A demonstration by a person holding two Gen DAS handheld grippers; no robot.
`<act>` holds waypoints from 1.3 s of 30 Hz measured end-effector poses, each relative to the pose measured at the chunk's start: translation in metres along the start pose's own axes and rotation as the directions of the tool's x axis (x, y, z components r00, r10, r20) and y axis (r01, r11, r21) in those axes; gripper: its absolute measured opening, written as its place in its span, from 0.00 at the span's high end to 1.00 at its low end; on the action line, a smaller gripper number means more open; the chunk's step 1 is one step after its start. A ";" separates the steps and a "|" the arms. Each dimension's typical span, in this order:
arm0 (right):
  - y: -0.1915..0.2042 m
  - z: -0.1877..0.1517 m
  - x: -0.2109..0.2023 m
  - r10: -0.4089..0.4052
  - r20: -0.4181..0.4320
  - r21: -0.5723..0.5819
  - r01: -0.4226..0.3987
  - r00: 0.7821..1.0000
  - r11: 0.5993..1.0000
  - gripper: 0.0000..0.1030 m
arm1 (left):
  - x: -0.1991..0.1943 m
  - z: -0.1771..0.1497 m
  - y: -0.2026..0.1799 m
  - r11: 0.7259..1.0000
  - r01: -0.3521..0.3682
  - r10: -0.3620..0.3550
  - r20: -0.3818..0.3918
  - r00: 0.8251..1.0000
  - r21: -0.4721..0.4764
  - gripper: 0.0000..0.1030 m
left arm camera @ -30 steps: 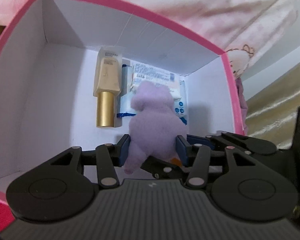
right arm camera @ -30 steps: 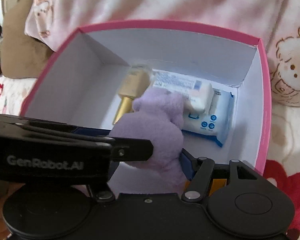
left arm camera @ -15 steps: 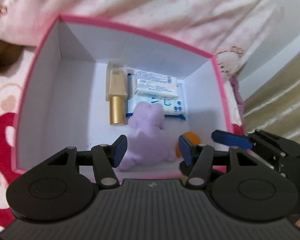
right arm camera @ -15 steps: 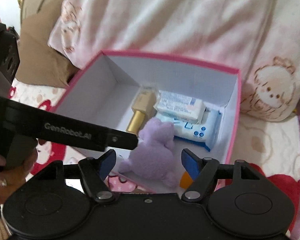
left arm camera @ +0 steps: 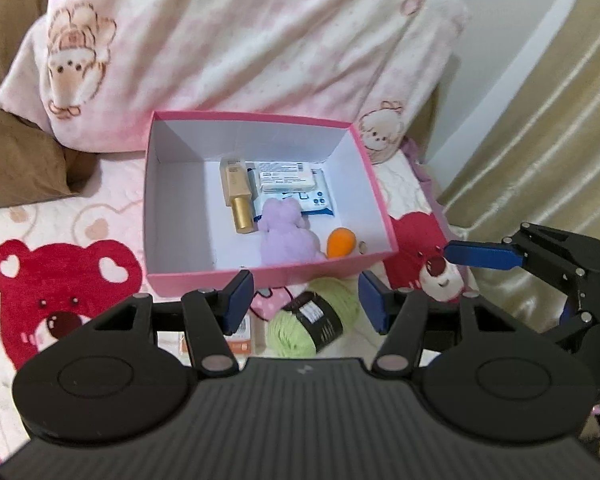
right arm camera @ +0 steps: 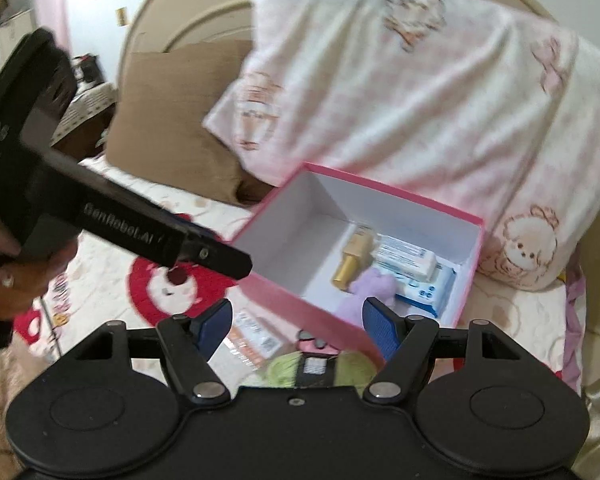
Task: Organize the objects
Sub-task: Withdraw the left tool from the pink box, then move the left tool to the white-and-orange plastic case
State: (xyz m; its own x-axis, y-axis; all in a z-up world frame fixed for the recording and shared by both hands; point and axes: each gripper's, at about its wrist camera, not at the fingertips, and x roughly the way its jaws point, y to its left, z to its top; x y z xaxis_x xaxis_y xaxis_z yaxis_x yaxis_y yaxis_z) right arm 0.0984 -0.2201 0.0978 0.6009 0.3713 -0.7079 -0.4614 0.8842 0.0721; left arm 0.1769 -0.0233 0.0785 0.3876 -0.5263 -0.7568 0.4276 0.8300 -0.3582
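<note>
Far left, the bedspread (left arm camera: 64, 292) showed a big red bear face, with a brown pillow (left arm camera: 16, 160) behind it. In the right wrist view the person's left hand (right arm camera: 8, 280) gripped the handle of the left gripper (left arm camera: 305, 300), and its black side panel read "GenRobot.AI" in grey letters. That tool's blue-padded jaws stood wide apart with nothing between them, hanging just in front of the near wall of the pink box (left arm camera: 260, 276).

Inside the box, from the left: a cream bottle with a gold cap (left arm camera: 238, 196) lay flat, its label too small to read. Touching its right side sat a white carton (left arm camera: 286, 176) with fine print, illegible, stacked on a blue-and-white wipes pack (left arm camera: 320, 202). The purple plush toy (left arm camera: 286, 236) lay just in front of them, its head against the wipes pack. Beside it on the right sat an orange egg-shaped sponge (left arm camera: 340, 242).

Outside the box, on the spread just before its front wall, an orange-and-white packet (right arm camera: 256, 338) lay on the left, its text blurred. Next to it was a green yarn ball (left arm camera: 312, 320) with a black band carrying a white label, unreadable.

The right gripper (right arm camera: 296, 322) also held its jaws fully spread and empty, above the yarn. At right, a pale pink cartoon-print blanket (right arm camera: 440, 92) was piled behind the box.
</note>
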 end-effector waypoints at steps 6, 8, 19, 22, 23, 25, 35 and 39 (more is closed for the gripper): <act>0.035 -0.011 -0.020 0.081 -0.006 0.044 -0.080 0.997 0.996 0.26 | -0.031 -0.028 0.008 1.000 0.011 -0.011 0.032 0.999 -0.005 0.43; 0.044 -0.016 -0.019 0.122 -0.027 0.088 -0.119 0.992 0.989 0.26 | -0.033 -0.037 0.011 1.000 0.025 -0.025 0.032 0.999 -0.011 0.43; 0.072 -0.054 0.028 0.118 -0.090 0.146 -0.104 0.989 0.984 0.26 | -0.004 -0.071 0.047 0.999 0.034 -0.033 0.040 0.999 -0.025 0.43; 0.084 -0.065 0.044 0.073 -0.081 0.103 -0.065 0.994 0.993 0.26 | 0.016 -0.079 0.067 0.997 0.041 -0.040 0.023 0.999 -0.067 0.45; 0.086 -0.067 0.050 0.058 -0.077 0.085 -0.052 0.995 0.995 0.26 | 0.020 -0.081 0.072 0.997 0.034 -0.032 0.030 0.999 -0.072 0.45; 0.091 -0.074 0.063 0.027 -0.072 0.057 -0.022 0.997 0.998 0.26 | 0.029 -0.084 0.082 0.996 0.036 -0.032 0.051 0.998 -0.079 0.45; 0.079 -0.107 0.123 -0.034 -0.047 0.107 0.039 0.998 0.993 0.26 | 0.076 -0.112 0.099 0.999 0.011 -0.007 0.080 0.997 -0.053 0.45; 0.071 -0.112 0.150 -0.022 -0.060 0.152 0.031 0.998 0.988 0.26 | 0.094 -0.120 0.108 0.997 0.002 0.004 0.079 0.997 -0.083 0.45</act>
State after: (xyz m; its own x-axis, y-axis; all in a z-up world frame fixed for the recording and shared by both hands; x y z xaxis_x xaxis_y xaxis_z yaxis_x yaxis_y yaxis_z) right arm 0.0832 -0.1335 -0.0817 0.5704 0.3342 -0.7503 -0.3381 0.9280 0.1563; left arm 0.1619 0.0389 -0.0972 0.4526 -0.5356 -0.7130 0.3589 0.8413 -0.4042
